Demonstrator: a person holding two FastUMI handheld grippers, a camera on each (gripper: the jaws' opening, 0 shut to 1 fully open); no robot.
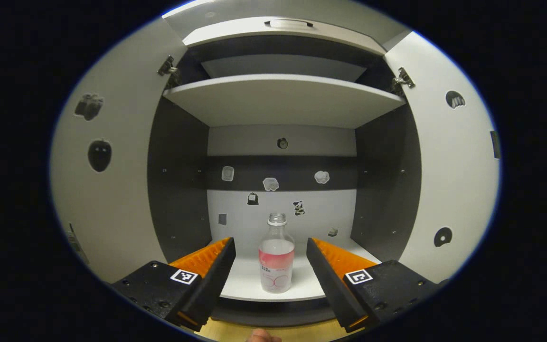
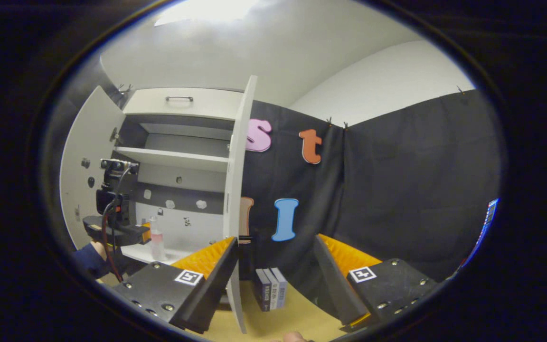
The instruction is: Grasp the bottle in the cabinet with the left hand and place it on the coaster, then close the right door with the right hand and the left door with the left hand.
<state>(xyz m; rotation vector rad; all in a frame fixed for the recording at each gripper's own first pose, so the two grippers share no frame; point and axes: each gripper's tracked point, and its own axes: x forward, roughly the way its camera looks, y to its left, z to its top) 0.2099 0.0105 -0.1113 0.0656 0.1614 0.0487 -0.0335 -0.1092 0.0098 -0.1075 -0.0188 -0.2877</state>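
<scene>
Bottle (image 1: 277, 259) first: it stands upright on the bottom shelf (image 1: 249, 285) of the cabinet, near the front edge, dead ahead at twelve o'clock of the left gripper (image 1: 269, 263), framed in the gap between the two fingers but touching neither. That gripper's jaws are spread wide, one finger at about ten o'clock of the bottle's base and the other at two o'clock. The bottle is clear, uncapped, with a pink label around its lower half. Farther out, the left door (image 1: 107, 180) swings open at nine o'clock and the right door (image 1: 449, 175) at three o'clock, both carrying small stickers; an upper shelf (image 1: 283, 97) spans the cabinet at twelve o'clock. In the right gripper view, the right gripper (image 2: 276, 266) is also spread wide and holds nothing. Its fingers flank a small stack of books (image 2: 271, 288) standing on the wooden tabletop (image 2: 297, 316). At ten o'clock the open cabinet shows the left gripper (image 2: 133, 233) beside the bottle (image 2: 157, 243).
</scene>
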